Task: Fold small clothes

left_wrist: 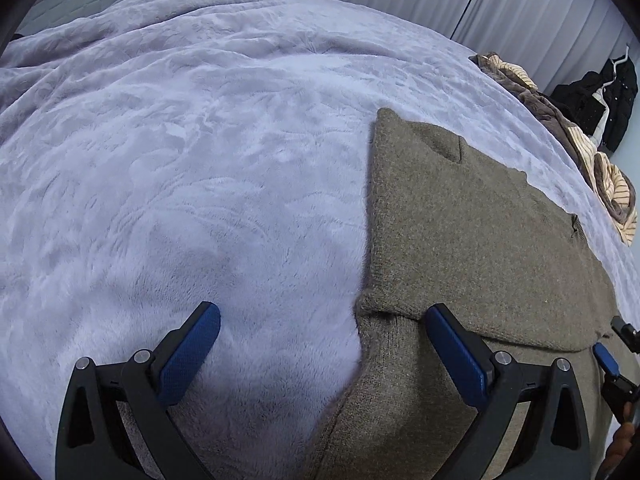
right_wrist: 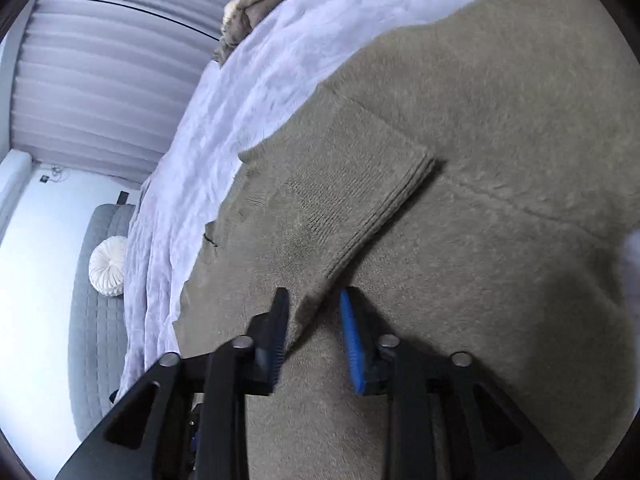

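Here the left gripper (left_wrist: pixel 322 322) stands spread wide and empty, one pad over the folded corner of the olive-brown knitted sweater (left_wrist: pixel 472 232), the other over the lilac plush bedspread (left_wrist: pixel 180 152). The right gripper (right_wrist: pixel 314 308), jaws half parted, straddles a raised fold of knit just below the ribbed cuff (right_wrist: pixel 360 196); whether it pinches, I cannot tell. No labels or writing show.
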A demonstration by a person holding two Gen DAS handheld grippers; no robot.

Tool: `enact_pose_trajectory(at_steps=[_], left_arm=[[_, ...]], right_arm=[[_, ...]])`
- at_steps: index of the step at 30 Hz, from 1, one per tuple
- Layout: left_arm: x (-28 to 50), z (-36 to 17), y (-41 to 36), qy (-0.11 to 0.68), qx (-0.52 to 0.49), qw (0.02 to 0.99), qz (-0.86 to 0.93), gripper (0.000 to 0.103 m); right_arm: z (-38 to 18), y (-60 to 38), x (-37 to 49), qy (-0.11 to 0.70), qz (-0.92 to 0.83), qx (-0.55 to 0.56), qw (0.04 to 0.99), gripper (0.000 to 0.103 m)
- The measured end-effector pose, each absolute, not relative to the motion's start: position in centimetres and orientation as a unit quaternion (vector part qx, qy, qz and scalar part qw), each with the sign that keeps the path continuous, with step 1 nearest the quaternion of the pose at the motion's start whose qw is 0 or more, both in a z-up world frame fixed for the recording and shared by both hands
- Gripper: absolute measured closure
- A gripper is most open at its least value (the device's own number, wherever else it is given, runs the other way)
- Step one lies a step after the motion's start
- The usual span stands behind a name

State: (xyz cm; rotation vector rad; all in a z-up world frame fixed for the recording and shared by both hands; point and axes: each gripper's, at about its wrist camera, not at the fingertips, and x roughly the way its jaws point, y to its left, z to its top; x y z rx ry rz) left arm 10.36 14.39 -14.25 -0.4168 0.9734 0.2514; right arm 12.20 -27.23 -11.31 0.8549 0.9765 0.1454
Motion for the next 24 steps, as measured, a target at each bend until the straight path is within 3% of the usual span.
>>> enact_pose_trajectory(at_steps=[1, 4, 5, 6, 7, 13, 17, 19, 21, 22, 24], left_arm=[[10.6, -13.9, 14.5, 0.462, -0.200, 0.856, 0.118, 0.000], [11.8, -13.2, 14.9, 0.462, -0.194, 0.857, 0.122, 0.000], [12.4, -13.2, 15.0, 0.470, -0.180, 0.855, 0.129, 0.000], [12.7, -13.2, 15.1, 0.475, -0.167, 0.854, 0.134, 0.000], [12.9, -13.3, 15.2, 0.479, -0.155, 0.854, 0.135, 0.000], [14.1, -13.5, 16.1, 0.504, -0.162, 0.846, 0.070, 0.000], [16.0, -13.1, 15.3, 0.529, -0.180, 0.829, -0.028, 0.002], [16.9, -13.4, 14.6, 0.546, -0.173, 0.818, -0.050, 0.031], [17.4, -13.7, 14.1, 0.561, -0.172, 0.807, -0.074, 0.085], [17.4, -13.5, 14.1, 0.560, -0.182, 0.803, -0.089, 0.095], [17.2, -12.3, 14.4, 0.554, -0.175, 0.807, -0.103, 0.094]], right_arm=[[-10.9, -26.9, 12.4, 0.453, 0.072, 0.387, 0.800, 0.044], [-9.9, -26.1, 14.0, 0.456, 0.050, 0.351, 0.816, 0.042], [-10.0, -26.1, 14.4, 0.461, 0.041, 0.350, 0.814, 0.053], [-10.0, -26.2, 14.8, 0.466, 0.035, 0.353, 0.811, 0.071], [-9.9, -26.4, 14.8, 0.469, 0.031, 0.356, 0.807, 0.097], [-11.2, -27.5, 12.6, 0.490, 0.021, 0.334, 0.805, 0.096], [-12.5, -28.7, 11.9, 0.463, 0.039, 0.397, 0.791, 0.092], [-12.3, -28.2, 12.2, 0.464, 0.042, 0.384, 0.797, 0.087], [-12.0, -27.8, 12.5, 0.464, 0.044, 0.380, 0.799, 0.082], [-12.0, -27.7, 12.6, 0.465, 0.043, 0.382, 0.798, 0.081], [-11.9, -27.4, 12.9, 0.471, 0.040, 0.380, 0.795, 0.081]])
